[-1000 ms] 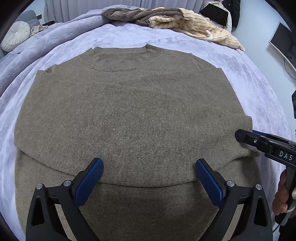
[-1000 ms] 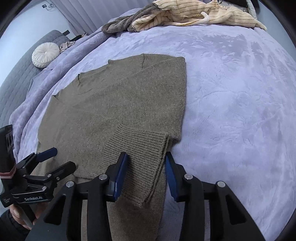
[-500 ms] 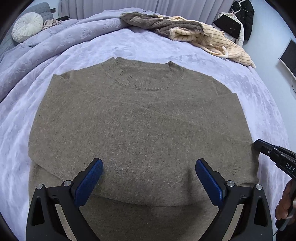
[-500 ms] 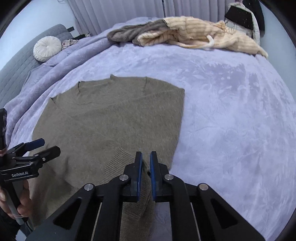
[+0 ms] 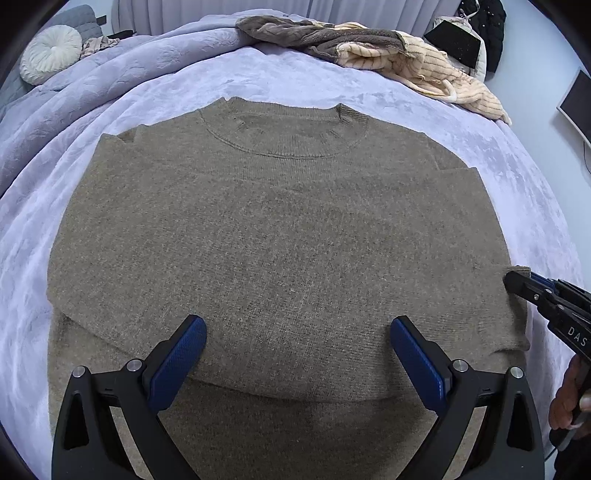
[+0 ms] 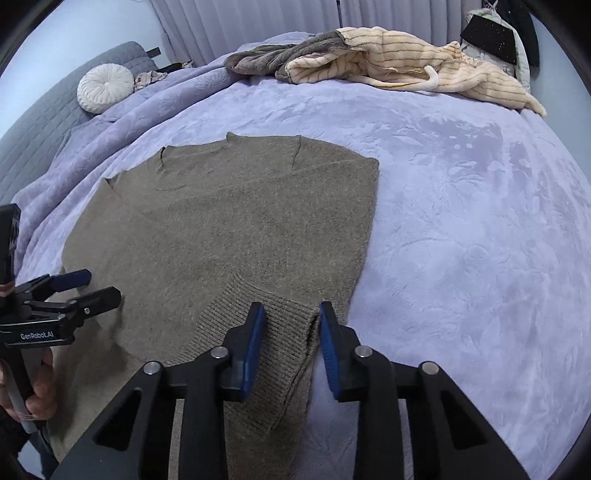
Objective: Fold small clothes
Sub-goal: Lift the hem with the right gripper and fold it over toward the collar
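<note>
An olive-brown knit sweater lies flat on the lavender bed cover, collar at the far side, both sleeves folded in across the body. It also shows in the right wrist view. My left gripper is wide open and empty, above the sweater's lower middle. My right gripper is partly open over the ribbed sleeve cuff at the sweater's right edge, with the cuff lying between the jaws. The right gripper also shows at the right edge of the left wrist view.
A heap of cream striped and grey-brown clothes lies at the far side of the bed. A round white cushion rests on a grey sofa at the far left. Dark bags and a monitor stand to the right.
My right gripper was shut half a second ago and has now opened partway over the cuff. The left gripper stayed wide open and pulled back slightly from the sweater.
</note>
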